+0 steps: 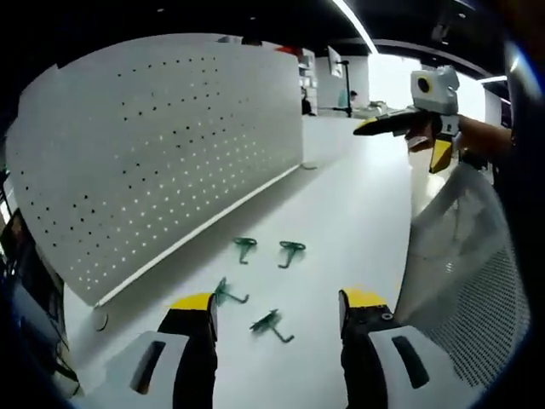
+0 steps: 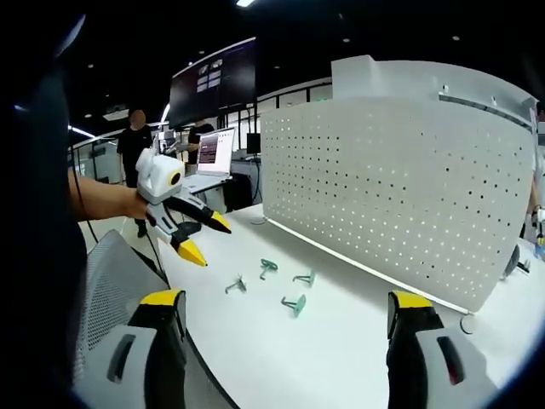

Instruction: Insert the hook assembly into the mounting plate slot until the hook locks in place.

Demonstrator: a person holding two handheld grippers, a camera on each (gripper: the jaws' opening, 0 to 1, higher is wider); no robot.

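I see an open office or lab: ceiling strip lights (image 1: 353,24), a big screen (image 2: 213,81), a laptop (image 2: 215,152), white table (image 2: 341,349) and pegboard (image 2: 392,179).

the left gripper (image 1: 277,319) hangs with its jaws spread wide, gripping nothing. the right gripper (image 2: 285,319) is likewise agape and bare. each is held aloft by a hand (image 2: 136,204), forearm bare.

The left gripper view looks low along the white table (image 1: 341,213), near the four green hooks (image 1: 271,324). The right gripper view faces them from the opposite side, farther back. Both views share the pegboard (image 1: 162,153).
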